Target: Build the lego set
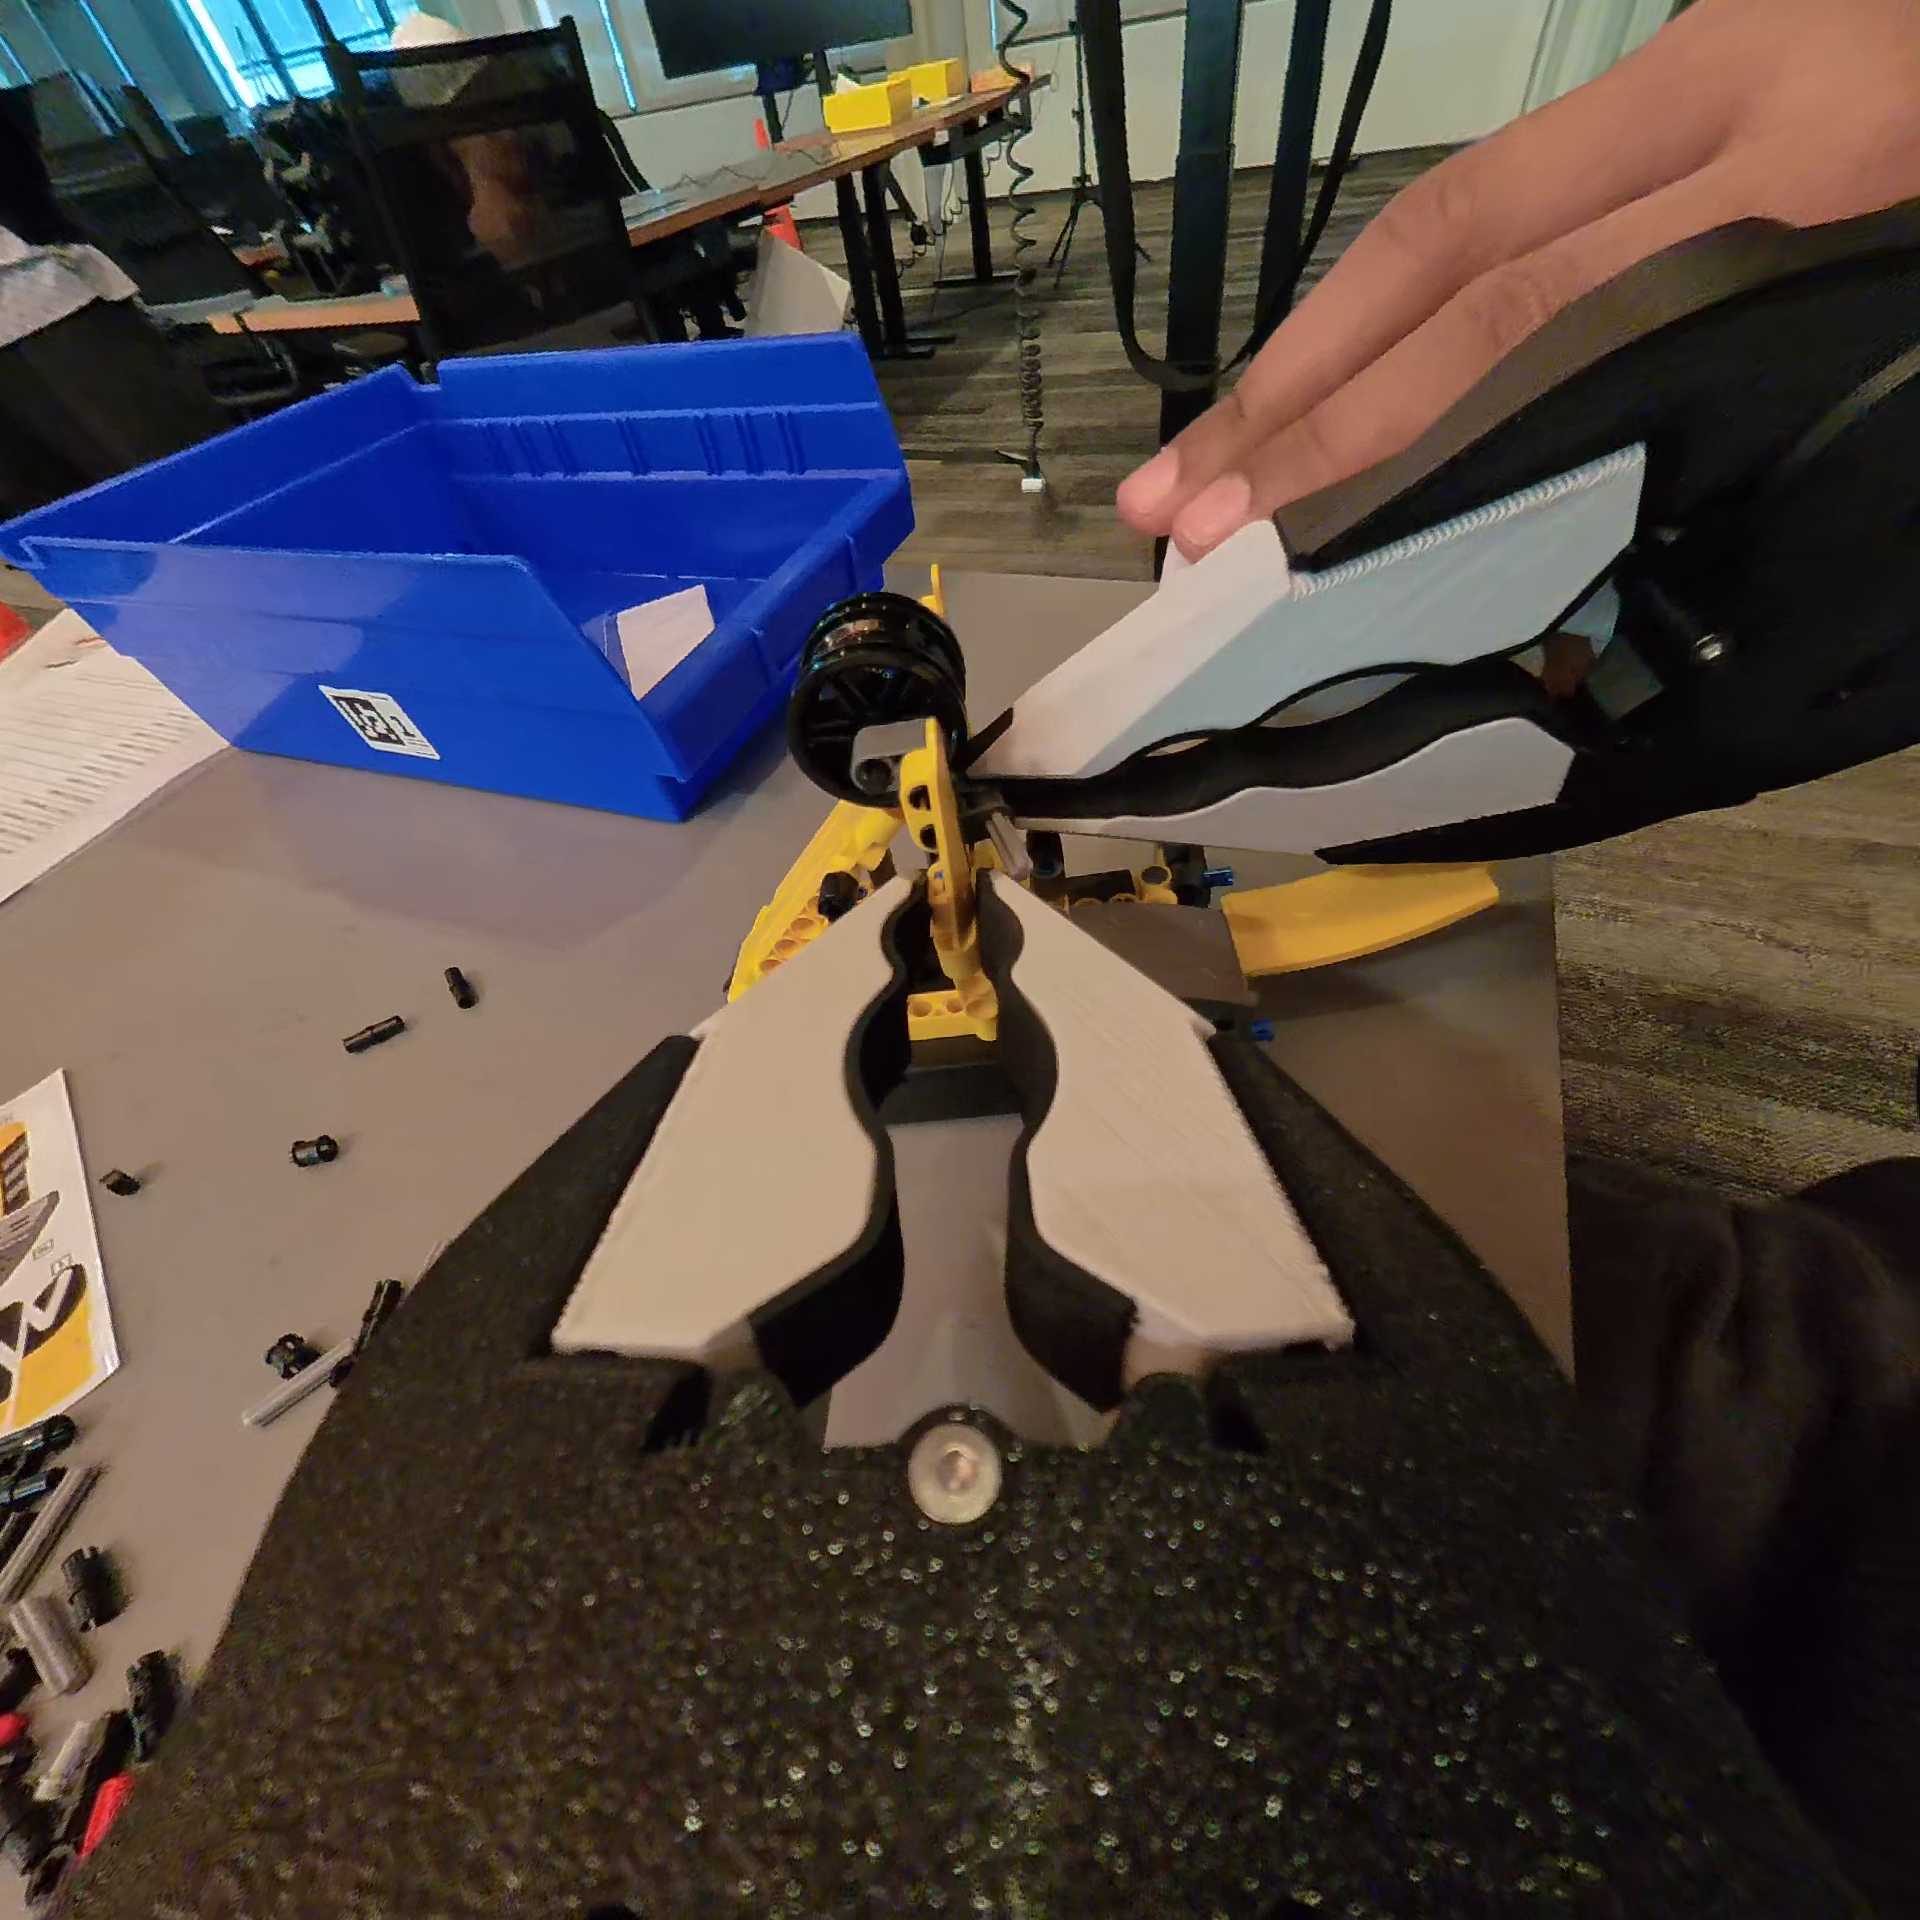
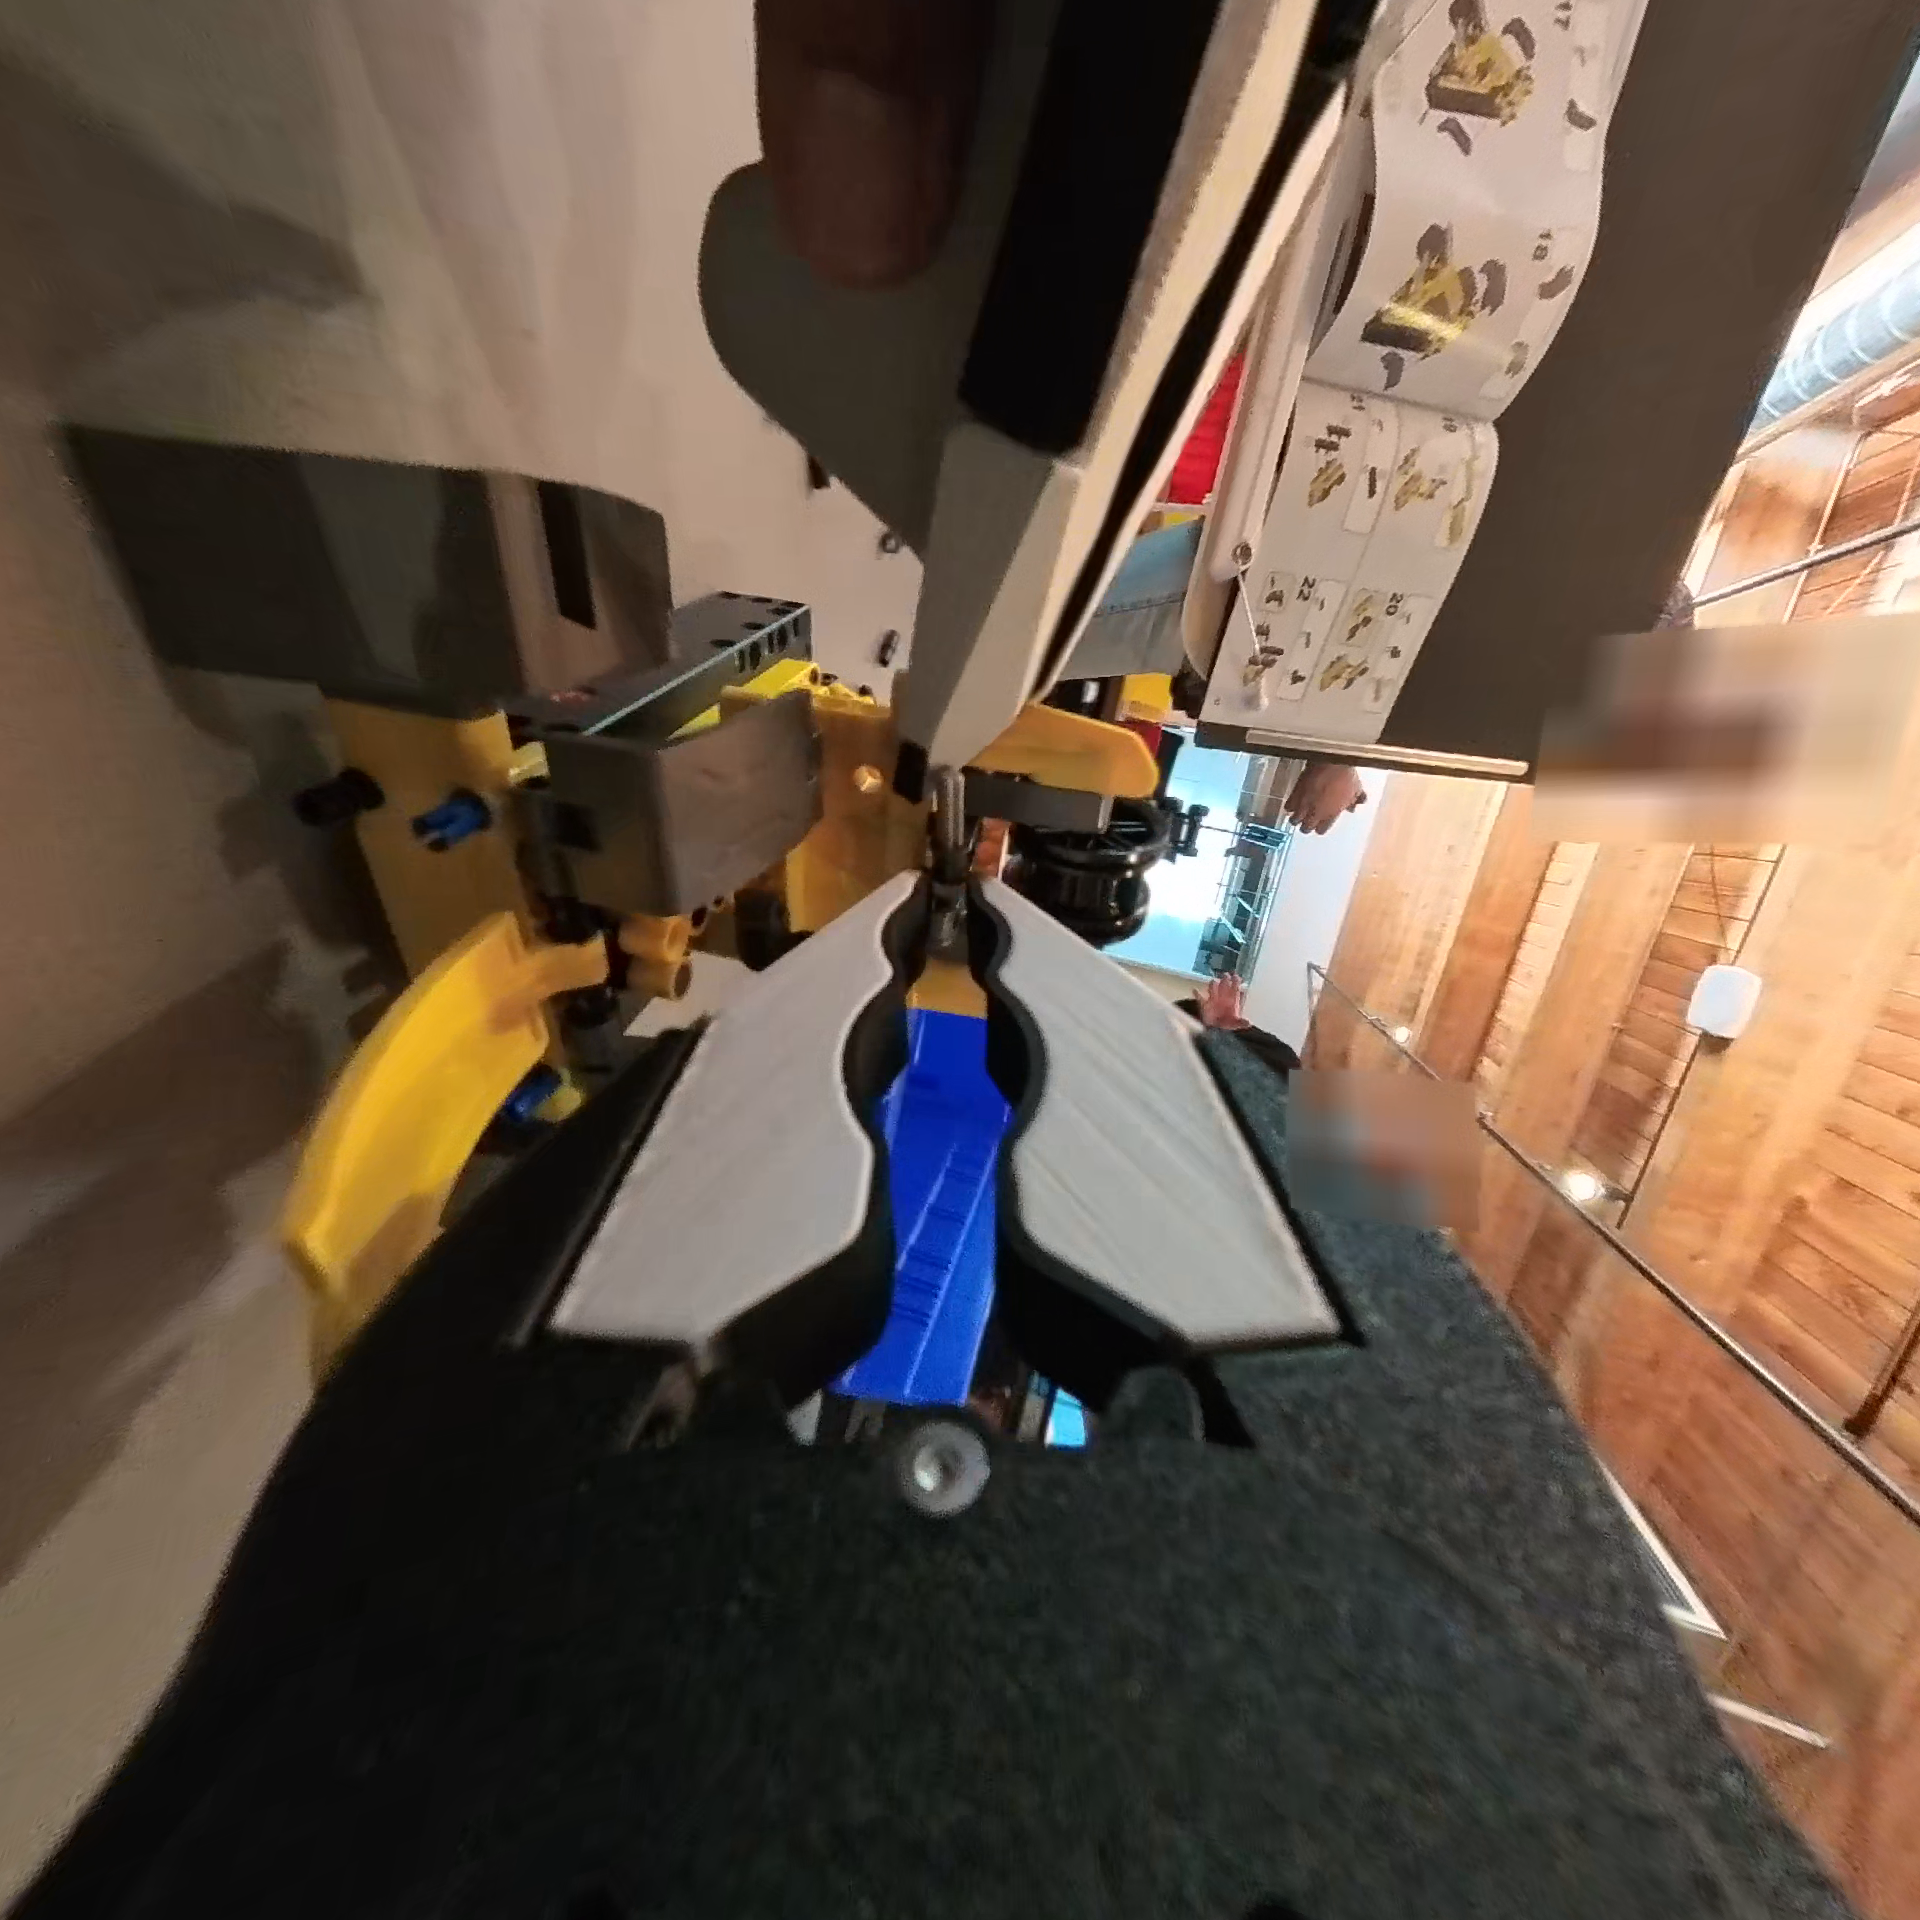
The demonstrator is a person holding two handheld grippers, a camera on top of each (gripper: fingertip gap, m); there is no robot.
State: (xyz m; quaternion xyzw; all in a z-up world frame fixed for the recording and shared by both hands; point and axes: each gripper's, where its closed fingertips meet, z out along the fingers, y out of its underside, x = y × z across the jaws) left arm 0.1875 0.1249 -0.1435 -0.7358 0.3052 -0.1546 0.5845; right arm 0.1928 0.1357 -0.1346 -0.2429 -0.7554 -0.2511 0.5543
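Observation:
A yellow and grey toy brick vehicle (image 1: 1351,914) lies on the grey table (image 1: 468,935). An upright yellow beam (image 1: 940,821) on it carries a black wheel (image 1: 873,691). My left gripper (image 1: 951,888) is shut on that yellow beam just below the wheel. My right gripper (image 1: 987,795) comes in from the right with a hand (image 1: 1455,312) on it. It is shut on a small grey pin (image 2: 948,821) at the beam, as the right wrist view shows (image 2: 945,894). There the left gripper (image 2: 925,748) enters from above, and the vehicle (image 2: 468,831) and wheel (image 2: 1091,883) lie beyond.
A blue bin (image 1: 468,571) stands at the back left, holding a white slip. Small black pins (image 1: 374,1034) and grey axles (image 1: 301,1387) lie scattered at the left, beside an instruction booklet (image 1: 52,1247). An open booklet (image 2: 1403,312) shows in the right wrist view. The table's right edge (image 1: 1558,1039) is close. My two grippers' fingertips are within a few centimetres of each other.

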